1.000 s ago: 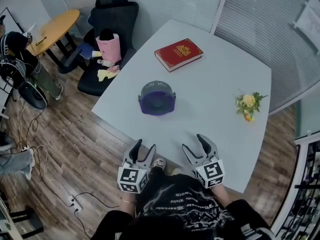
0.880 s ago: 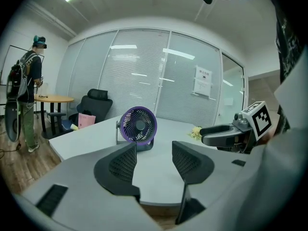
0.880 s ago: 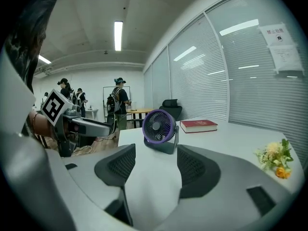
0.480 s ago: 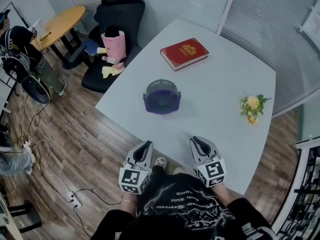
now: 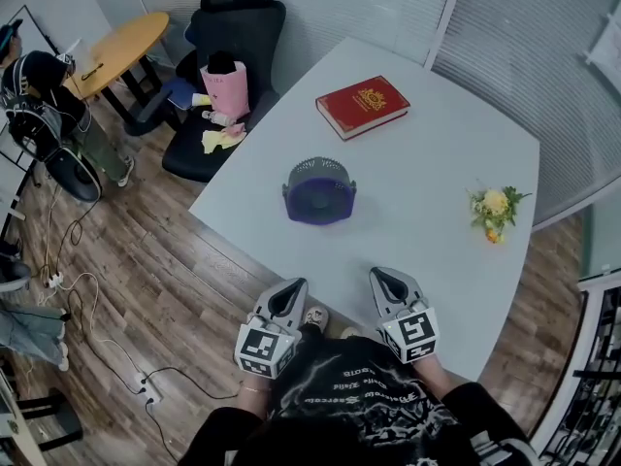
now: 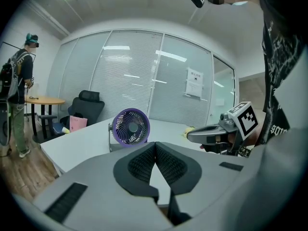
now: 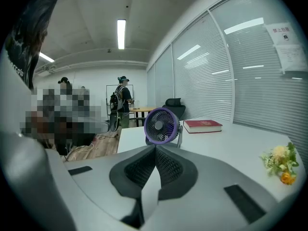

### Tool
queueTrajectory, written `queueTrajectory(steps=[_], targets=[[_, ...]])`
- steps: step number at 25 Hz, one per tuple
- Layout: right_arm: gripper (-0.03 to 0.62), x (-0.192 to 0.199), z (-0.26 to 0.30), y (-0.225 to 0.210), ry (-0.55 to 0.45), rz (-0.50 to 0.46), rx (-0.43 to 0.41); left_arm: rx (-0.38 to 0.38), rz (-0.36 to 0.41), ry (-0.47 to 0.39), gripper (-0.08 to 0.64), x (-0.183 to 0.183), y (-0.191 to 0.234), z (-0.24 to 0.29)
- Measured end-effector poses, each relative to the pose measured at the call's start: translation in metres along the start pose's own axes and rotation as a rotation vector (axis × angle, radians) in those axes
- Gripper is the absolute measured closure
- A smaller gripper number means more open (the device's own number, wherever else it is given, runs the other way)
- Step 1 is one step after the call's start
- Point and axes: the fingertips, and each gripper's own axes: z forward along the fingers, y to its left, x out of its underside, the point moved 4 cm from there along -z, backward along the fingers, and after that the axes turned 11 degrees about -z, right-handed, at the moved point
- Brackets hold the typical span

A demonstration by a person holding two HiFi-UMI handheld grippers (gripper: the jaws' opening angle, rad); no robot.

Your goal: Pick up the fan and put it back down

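Both grippers have just clenched. A second ago their jaws stood apart; now the left gripper (image 5: 294, 286) and right gripper (image 5: 377, 276) press theirs together on nothing, near the table's (image 5: 437, 153) near edge. The fan (image 5: 319, 191) stands upright mid-table, well beyond both. Empty, shut jaws away from the fan fit either a pause ahead of a pickup or the fan already set back down.
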Motion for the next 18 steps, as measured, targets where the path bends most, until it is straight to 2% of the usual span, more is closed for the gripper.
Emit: queueTrajectory(steps=[11,18], targets=[[0.586,-0.0015,0.006,0.0011,-0.005,-0.023,0.006,-0.013,0.049,0.001,0.54,-0.0025,0.0017,0.0017],[0.586,-0.0074,0.0062,0.003,-0.012,-0.047,0.021,-0.017,0.053,-0.001,0.54,-0.0052,0.006,0.0007]])
